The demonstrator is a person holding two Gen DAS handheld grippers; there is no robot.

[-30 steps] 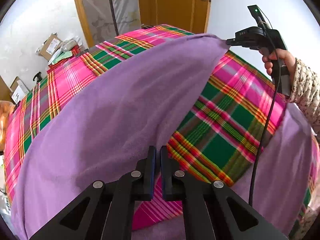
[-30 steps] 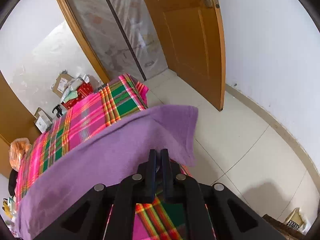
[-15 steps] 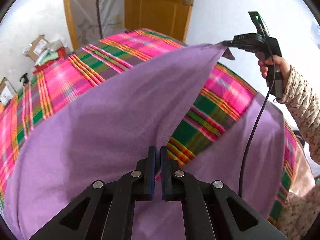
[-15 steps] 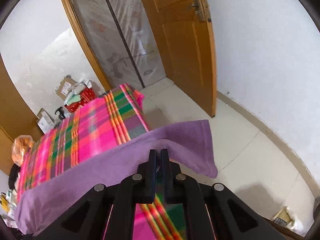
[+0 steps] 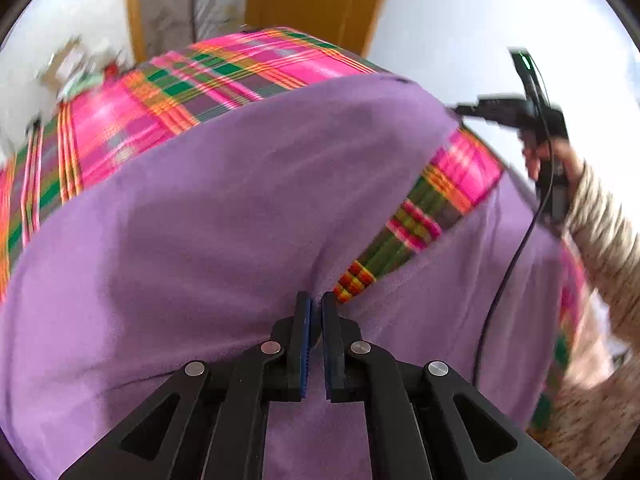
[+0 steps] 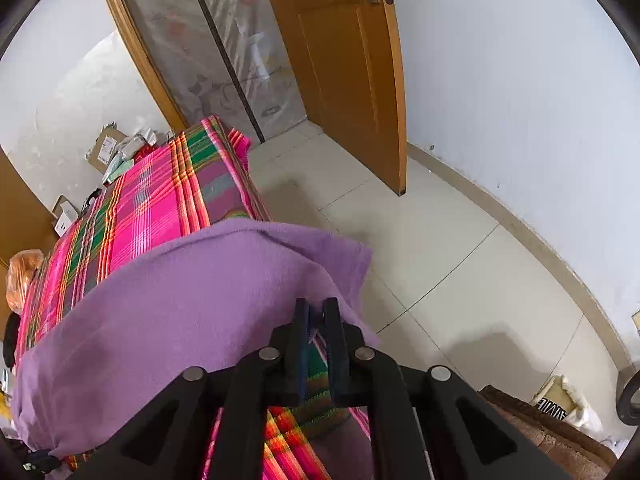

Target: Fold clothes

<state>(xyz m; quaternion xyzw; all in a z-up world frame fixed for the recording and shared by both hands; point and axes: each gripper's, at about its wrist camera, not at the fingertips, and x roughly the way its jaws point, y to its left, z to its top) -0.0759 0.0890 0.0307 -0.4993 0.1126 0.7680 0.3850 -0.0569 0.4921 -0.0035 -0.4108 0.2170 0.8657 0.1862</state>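
A large purple cloth (image 5: 224, 216) is stretched over the bed between both grippers. My left gripper (image 5: 316, 312) is shut on its near edge at the bottom of the left wrist view. In that same view the right gripper (image 5: 460, 110), held by a hand (image 5: 560, 160), pinches the far corner at the upper right. In the right wrist view the right gripper (image 6: 318, 314) is shut on the purple cloth (image 6: 192, 300), whose corner hangs over the bed's edge. A second layer of the cloth (image 5: 460, 288) lies flat on the bed below.
The bed carries a pink, green and orange plaid sheet (image 6: 152, 200). A wooden door (image 6: 352, 72) stands open beyond the bed's end, with tiled floor (image 6: 440, 248) to the right. Cardboard boxes (image 6: 106, 150) are piled by the far wall. A sleeve (image 5: 604, 232) reaches in at right.
The lifted purple layer has come down and forward over the bed, covering more of the plaid sheet. Both grippers have lowered while staying shut on the cloth.
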